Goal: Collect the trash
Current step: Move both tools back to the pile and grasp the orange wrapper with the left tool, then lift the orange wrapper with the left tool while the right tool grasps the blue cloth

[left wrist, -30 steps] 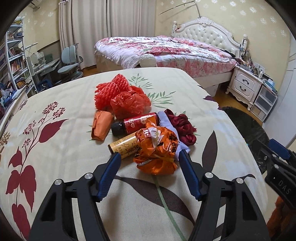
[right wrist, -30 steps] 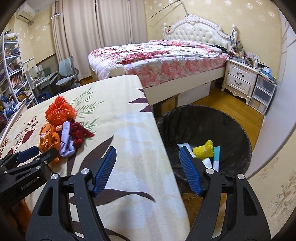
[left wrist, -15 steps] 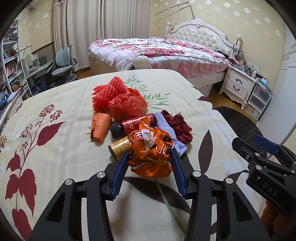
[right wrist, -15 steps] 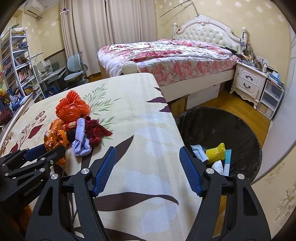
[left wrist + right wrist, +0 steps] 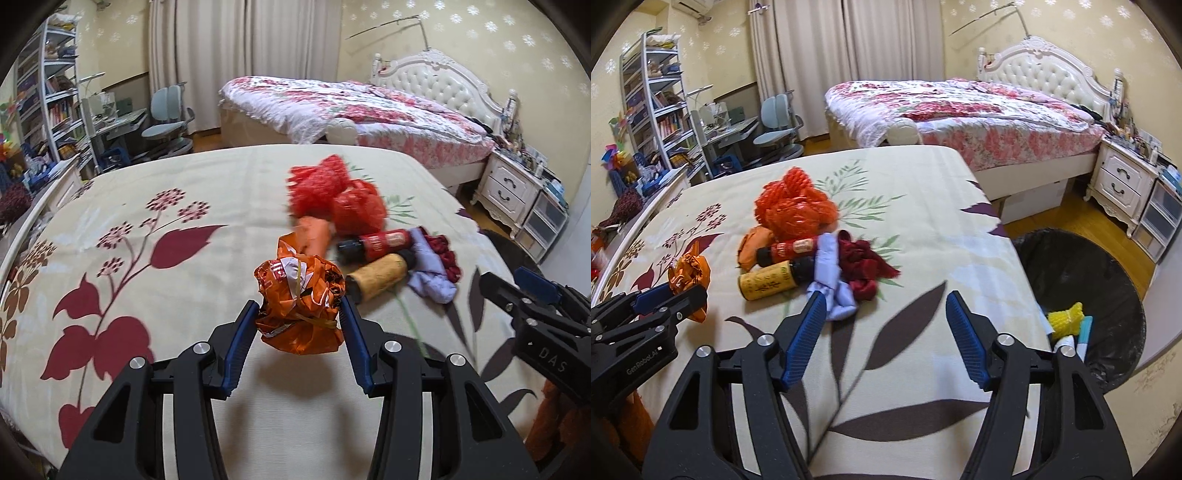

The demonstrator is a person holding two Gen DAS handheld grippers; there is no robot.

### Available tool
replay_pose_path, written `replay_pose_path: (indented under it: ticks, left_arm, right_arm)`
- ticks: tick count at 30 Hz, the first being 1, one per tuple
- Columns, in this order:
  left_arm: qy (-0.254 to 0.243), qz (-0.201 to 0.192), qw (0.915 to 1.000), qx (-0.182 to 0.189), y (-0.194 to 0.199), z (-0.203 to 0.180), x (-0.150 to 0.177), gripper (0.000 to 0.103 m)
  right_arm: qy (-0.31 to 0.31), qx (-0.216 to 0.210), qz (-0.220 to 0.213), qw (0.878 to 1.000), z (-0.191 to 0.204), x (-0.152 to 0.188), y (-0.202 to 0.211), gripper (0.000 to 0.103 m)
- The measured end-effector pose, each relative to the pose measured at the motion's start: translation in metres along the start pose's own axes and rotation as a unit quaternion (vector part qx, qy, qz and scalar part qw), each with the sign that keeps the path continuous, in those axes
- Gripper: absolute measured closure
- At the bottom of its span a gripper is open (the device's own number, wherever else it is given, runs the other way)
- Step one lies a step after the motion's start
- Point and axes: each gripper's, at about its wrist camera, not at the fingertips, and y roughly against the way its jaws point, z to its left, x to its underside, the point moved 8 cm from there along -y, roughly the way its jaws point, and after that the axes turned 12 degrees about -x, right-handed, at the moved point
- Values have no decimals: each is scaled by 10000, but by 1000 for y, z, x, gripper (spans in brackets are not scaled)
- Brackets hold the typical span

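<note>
My left gripper [image 5: 299, 304] is shut on a crumpled orange wrapper [image 5: 295, 291] and holds it just above the cream leaf-print tablecloth [image 5: 184, 295], left of the trash pile. The pile holds a red mesh net [image 5: 794, 210], an orange packet [image 5: 751, 247], a red bottle [image 5: 790, 249], a yellow bottle [image 5: 768, 284], a lavender cloth [image 5: 827, 269] and a dark red cloth [image 5: 864, 262]. My right gripper [image 5: 885, 297] hovers over the cloth just short of the lavender cloth. Its jaws are closing with nothing between them.
A black-lined trash bin [image 5: 1082, 266] stands on the floor off the table's right edge, with a yellow net [image 5: 1065, 319] and other bits inside. Behind are a bed [image 5: 960, 110], a white nightstand [image 5: 1123, 181], a desk chair [image 5: 775, 129] and shelves [image 5: 653, 99].
The left jaws closed on the orange wrapper and carried it up and left, away from the pile. The right gripper swung from the bin toward the pile, and its jaws narrowed.
</note>
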Motion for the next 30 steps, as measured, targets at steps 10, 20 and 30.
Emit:
replay_pose_path:
  ticks: [10,20,30]
  left_arm:
    - [356,145,9990,-230,-14,44,4,56]
    - [440,196,9987,-163,-20,51,6,56]
    - [431,190,9987,-176,-20,51,6,56]
  right_arm:
    - [249,-294,280,9989,33,-4,-25,60]
    - [422,-142,541,9975,39,0,-50,66]
    - [458,-12,505,9977,35,-2,-51,79]
